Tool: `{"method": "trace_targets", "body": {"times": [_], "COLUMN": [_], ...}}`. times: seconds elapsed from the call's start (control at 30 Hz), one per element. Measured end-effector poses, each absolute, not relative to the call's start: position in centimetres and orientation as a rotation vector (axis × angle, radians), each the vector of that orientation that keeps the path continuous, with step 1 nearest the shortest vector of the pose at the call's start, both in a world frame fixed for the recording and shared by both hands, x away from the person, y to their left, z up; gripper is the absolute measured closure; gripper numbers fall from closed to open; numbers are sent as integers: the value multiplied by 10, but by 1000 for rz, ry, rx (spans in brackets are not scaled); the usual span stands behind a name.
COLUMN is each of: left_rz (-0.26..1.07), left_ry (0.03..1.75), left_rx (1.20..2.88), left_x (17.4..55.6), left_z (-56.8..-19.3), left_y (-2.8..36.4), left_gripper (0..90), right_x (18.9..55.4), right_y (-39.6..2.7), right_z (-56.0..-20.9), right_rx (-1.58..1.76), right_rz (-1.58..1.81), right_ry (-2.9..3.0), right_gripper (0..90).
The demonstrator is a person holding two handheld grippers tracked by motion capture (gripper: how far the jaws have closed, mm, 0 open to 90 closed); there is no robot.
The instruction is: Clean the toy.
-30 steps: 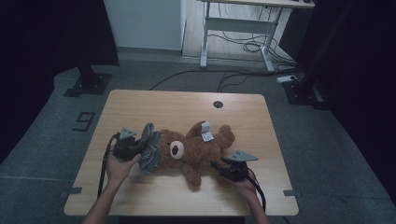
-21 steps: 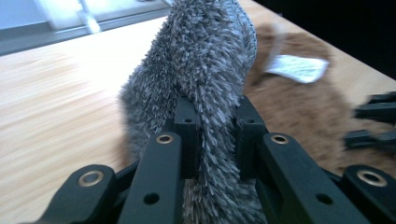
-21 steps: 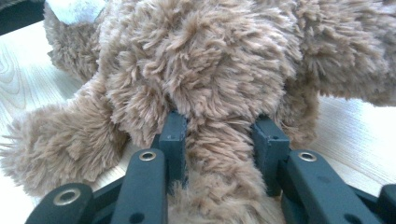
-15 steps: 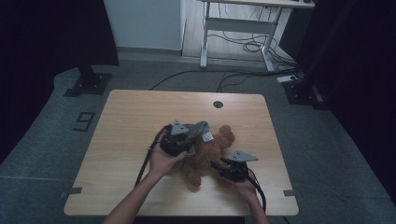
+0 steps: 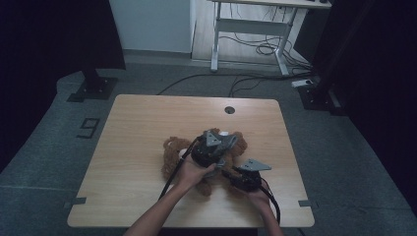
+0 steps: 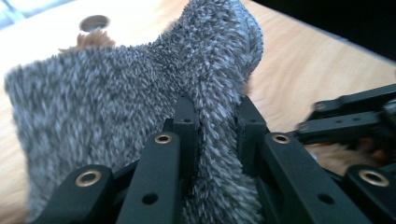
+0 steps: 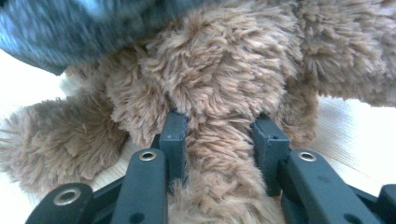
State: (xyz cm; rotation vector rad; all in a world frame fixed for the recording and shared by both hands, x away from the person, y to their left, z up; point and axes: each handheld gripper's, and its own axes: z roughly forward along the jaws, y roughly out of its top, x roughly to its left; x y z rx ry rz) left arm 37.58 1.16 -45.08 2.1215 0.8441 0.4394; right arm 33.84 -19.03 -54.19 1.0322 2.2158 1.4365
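A brown teddy bear [image 5: 173, 151] lies on the wooden table [image 5: 147, 123], a little right of its middle. My left gripper [image 5: 222, 147] hovers over the bear's body, shut on a grey fuzzy cloth [image 6: 93, 102] that hangs from between its jaws [image 6: 217, 114]. In the right gripper view the cloth [image 7: 70, 28] drapes over the bear [image 7: 224, 70] from above. At the bear's near right side my right gripper [image 5: 230, 173] is shut on a furry brown limb [image 7: 219, 135], which fills the gap between its jaws.
A round cable hole [image 5: 229, 109] sits near the table's far edge. Bare wood lies left of and beyond the bear. Beyond the table are a desk frame [image 5: 246, 29] and floor cables [image 5: 255, 49]. A black stand [image 5: 93, 81] is at the far left.
My left hand has carried the grey cloth rightward, from beside the bear's head to over its body. The right gripper has kept its hold on the limb and stayed put.
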Motion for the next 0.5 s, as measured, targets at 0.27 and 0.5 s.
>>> {"method": "trace_targets", "body": {"times": [0.27, 0.5], "left_rz": [474, 465], "left_ry": [962, 991], "left_rx": [2080, 2018], "left_x": [379, 376], "left_z": [-454, -442], "left_y": [72, 98], "left_gripper": [750, 751], "right_x": [338, 338], "right_y": [-189, -188], "right_z": [-542, -542], "right_rx": [1027, 1027], "right_rz": [1441, 1433], "right_ry": [2218, 2219], "right_gripper": [630, 630]}}
